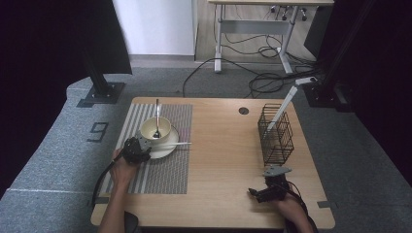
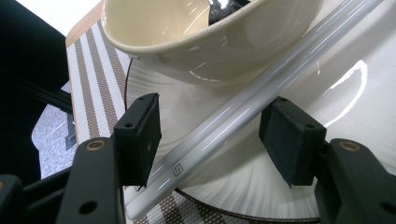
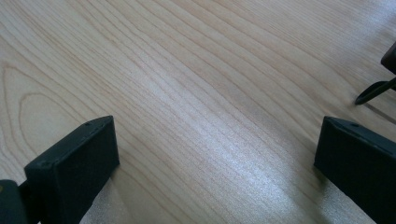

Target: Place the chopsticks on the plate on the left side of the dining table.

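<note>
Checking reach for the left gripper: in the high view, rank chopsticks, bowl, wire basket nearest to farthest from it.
From the left gripper:
1. Chopsticks, lying on the plate, one end between the jaws.
2. Bowl, just beyond, on the plate.
3. Wire basket, far across the table on the right side.

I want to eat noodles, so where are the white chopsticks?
In the high view, the pair of white chopsticks lies on the round white plate beside the cream bowl, at the table's left, between the left tongs' jaws.
</note>
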Tool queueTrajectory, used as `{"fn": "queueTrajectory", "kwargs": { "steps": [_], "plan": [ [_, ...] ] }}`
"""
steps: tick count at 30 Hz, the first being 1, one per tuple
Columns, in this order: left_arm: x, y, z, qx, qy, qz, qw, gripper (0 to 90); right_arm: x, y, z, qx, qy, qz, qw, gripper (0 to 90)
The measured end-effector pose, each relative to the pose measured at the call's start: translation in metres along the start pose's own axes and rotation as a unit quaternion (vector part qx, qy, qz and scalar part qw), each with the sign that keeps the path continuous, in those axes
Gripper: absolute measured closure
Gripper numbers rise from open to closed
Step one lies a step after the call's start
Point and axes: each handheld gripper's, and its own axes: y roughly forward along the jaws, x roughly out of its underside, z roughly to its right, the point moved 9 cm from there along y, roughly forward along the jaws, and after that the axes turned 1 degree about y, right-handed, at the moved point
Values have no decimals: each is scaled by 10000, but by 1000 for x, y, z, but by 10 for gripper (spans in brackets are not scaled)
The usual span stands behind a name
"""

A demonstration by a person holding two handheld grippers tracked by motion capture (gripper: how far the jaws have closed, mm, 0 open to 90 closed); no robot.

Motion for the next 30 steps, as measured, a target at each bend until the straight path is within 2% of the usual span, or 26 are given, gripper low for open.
{"fn": "queueTrajectory", "kwargs": {
  "steps": [13,20,22,24,25,28,30],
  "plan": [
    [9,-1,-9,-135,-118,-101,9998,388,0,0,0,0,0,-1,10000,0],
    [8,-4,-8,-30,-199,-45,9998,348,0,0,0,0,-8,3,10000,0],
    [6,-8,-8,92,-327,48,9994,319,0,0,0,-1,1,0,10000,0],
    [2,-14,-7,345,-637,270,9970,284,0,0,0,0,0,0,10000,0],
    [1,-17,-7,480,-773,398,9951,269,0,0,0,0,-8,4,10000,0],
    [-1,-23,-6,778,-1091,653,9888,223,0,0,0,0,0,0,10000,0],
    [0,-25,-7,954,-1308,788,9837,175,0,0,0,0,-8,4,10000,0]
  ]
}}
